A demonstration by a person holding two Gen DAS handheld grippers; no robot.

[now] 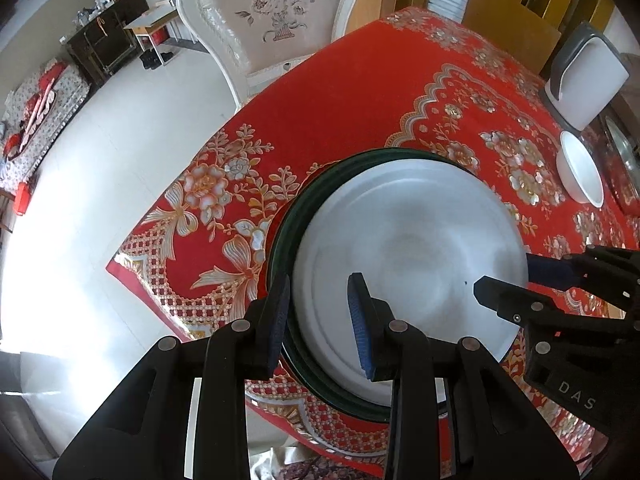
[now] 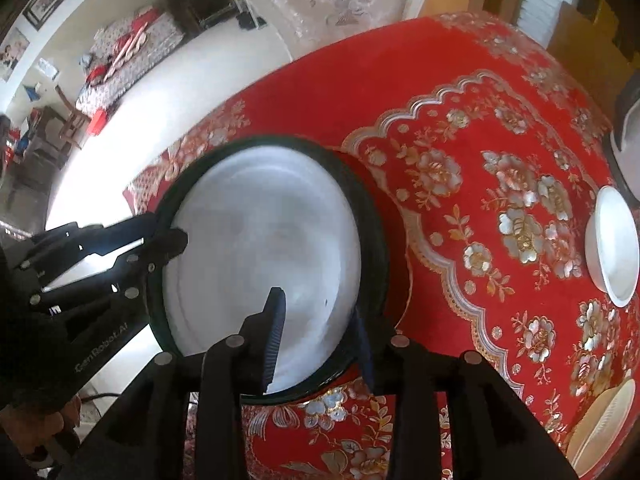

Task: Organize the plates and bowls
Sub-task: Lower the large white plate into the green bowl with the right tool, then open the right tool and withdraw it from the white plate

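A white plate (image 1: 412,248) lies inside a larger dark green plate (image 1: 288,224) near the near-left corner of the red table. My left gripper (image 1: 320,316) is open, its fingers straddling the left rims of both plates. My right gripper (image 2: 320,332) is open too, its fingers straddling the right rims; it shows in the left wrist view (image 1: 516,280). The stack also shows in the right wrist view (image 2: 260,248). A small white bowl (image 1: 580,172) stands far right, also in the right wrist view (image 2: 612,248).
The red floral tablecloth (image 1: 360,100) covers the table. A white chair (image 1: 268,20) stands behind it. A white and grey appliance (image 1: 588,80) sits at the far right. Cream plates (image 2: 604,424) lie at the near right. The table edge is close on the left.
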